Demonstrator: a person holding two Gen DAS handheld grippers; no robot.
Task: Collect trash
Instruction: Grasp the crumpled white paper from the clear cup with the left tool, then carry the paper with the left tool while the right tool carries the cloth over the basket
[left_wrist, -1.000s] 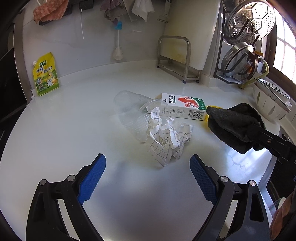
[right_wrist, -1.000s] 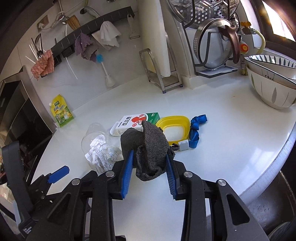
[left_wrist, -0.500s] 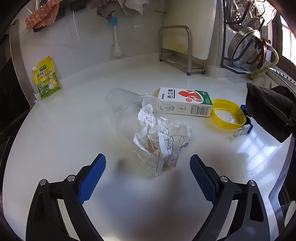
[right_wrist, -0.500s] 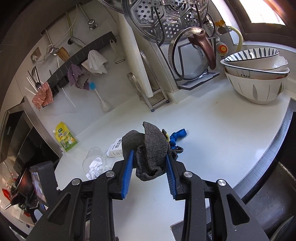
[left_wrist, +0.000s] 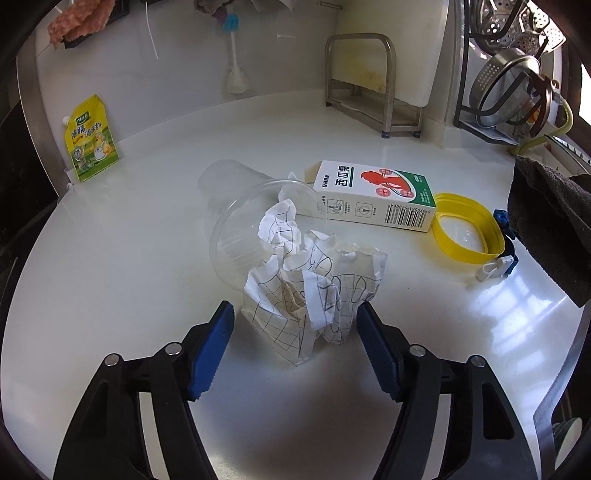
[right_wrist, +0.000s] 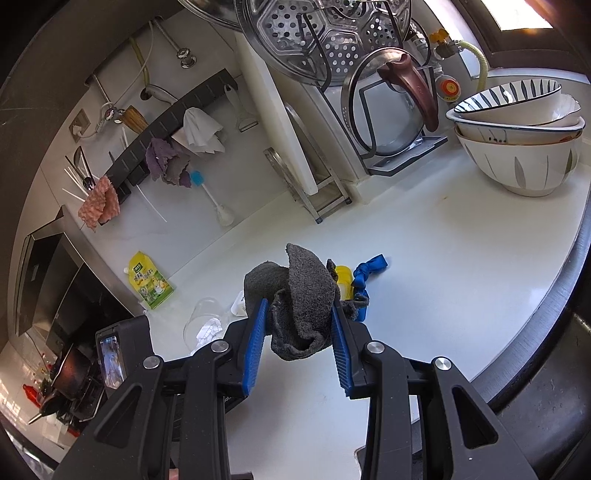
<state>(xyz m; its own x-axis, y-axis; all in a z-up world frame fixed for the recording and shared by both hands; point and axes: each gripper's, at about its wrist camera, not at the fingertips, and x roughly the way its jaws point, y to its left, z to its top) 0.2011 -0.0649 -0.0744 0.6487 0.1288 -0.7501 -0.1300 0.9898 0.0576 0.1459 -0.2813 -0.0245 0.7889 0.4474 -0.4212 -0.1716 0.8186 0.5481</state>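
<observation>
1. Crumpled paper (left_wrist: 314, 291), a checked sheet balled up loosely, lies on the white counter (left_wrist: 129, 258) with its far side pushed into the mouth of a clear plastic cup (left_wrist: 236, 206) that lies on its side.
2. Left gripper (left_wrist: 295, 321) has a blue pad on each side of the near end of the paper, and its jaws are closing; neither pad presses on the paper yet.
3. To grip well, I would keep the pads low and level with the thick middle of the ball, not the loose flap at the near bottom, which would likely tear free or unfold.
4. The cup is light and touches the paper, so it may roll or get dragged along. Closing fully before lifting, then drawing the paper toward the near edge and away from the cup's rim, looks safest.
5. A soft ball keeps giving under the pads, so the squeeze should go on until it is firm.
6. Right gripper (right_wrist: 299, 328) is clamped on a dark grey cloth (right_wrist: 299, 291) held above the counter, clear of the paper; it should stay there.
7. Other litter waits beside the cup: a small cardboard box (left_wrist: 373, 195), then a yellow lid (left_wrist: 469, 229) with a blue strap (right_wrist: 365, 277).
</observation>
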